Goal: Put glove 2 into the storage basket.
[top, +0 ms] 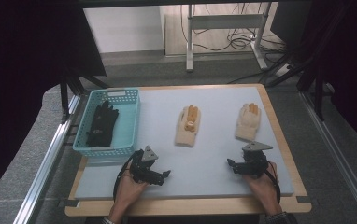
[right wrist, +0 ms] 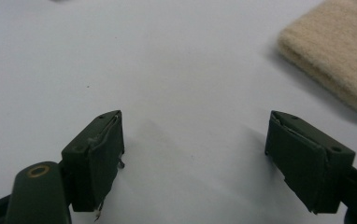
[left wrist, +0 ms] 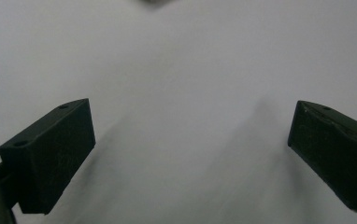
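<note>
Two cream gloves with orange fingertips lie on the grey mat (top: 214, 161): one in the middle (top: 188, 126), one at the right (top: 248, 122). A pair of black gloves (top: 102, 123) lies inside the teal basket (top: 133, 122) at the left. My left gripper (top: 163, 177) hovers low over the mat's front left, open, with bare mat (left wrist: 186, 93) between its jaws. My right gripper (top: 231, 165) is at the front right, open and empty, just short of the right glove, whose cuff (right wrist: 340, 60) shows at the upper right of the right gripper view.
The mat sits on a wooden table top (top: 279, 126) with a narrow rim around it. Metal rails (top: 46, 163) run along both sides. Beyond the table stand a metal frame (top: 225, 23) and loose cables on the floor.
</note>
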The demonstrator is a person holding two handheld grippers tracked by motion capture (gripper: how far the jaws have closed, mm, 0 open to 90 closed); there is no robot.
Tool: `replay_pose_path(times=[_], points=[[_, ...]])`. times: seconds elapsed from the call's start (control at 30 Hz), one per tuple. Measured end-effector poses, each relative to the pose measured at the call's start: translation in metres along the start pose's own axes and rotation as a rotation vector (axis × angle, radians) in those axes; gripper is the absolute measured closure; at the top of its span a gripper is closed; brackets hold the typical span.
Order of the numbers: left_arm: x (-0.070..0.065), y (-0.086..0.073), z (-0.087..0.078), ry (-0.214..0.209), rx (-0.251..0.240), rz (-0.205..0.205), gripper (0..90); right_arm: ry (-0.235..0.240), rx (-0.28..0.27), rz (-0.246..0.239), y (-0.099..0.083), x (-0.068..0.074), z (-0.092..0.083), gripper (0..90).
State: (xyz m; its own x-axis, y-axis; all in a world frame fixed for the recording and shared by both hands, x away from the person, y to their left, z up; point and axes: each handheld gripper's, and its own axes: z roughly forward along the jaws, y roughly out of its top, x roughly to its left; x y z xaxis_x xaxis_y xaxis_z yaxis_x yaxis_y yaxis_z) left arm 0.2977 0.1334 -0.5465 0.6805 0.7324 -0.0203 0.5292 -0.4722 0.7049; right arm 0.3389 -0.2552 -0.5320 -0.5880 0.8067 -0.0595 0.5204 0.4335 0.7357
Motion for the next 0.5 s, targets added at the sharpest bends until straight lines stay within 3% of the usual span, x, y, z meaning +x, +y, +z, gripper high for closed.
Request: replay_pose_path(times=[0.17,0.5], points=[[0.0029,-0.0019,0.0017,0.003,0.012,-0.032,1.2,0.003,0.0,0.002,0.0,-0.0003,0.0,19.3],[0.0027,-0.0022,0.0022,0.004,0.01,-0.032,1.2,0.009,-0.009,0.014,-0.0001,-0.0019,-0.0011,22.9]])
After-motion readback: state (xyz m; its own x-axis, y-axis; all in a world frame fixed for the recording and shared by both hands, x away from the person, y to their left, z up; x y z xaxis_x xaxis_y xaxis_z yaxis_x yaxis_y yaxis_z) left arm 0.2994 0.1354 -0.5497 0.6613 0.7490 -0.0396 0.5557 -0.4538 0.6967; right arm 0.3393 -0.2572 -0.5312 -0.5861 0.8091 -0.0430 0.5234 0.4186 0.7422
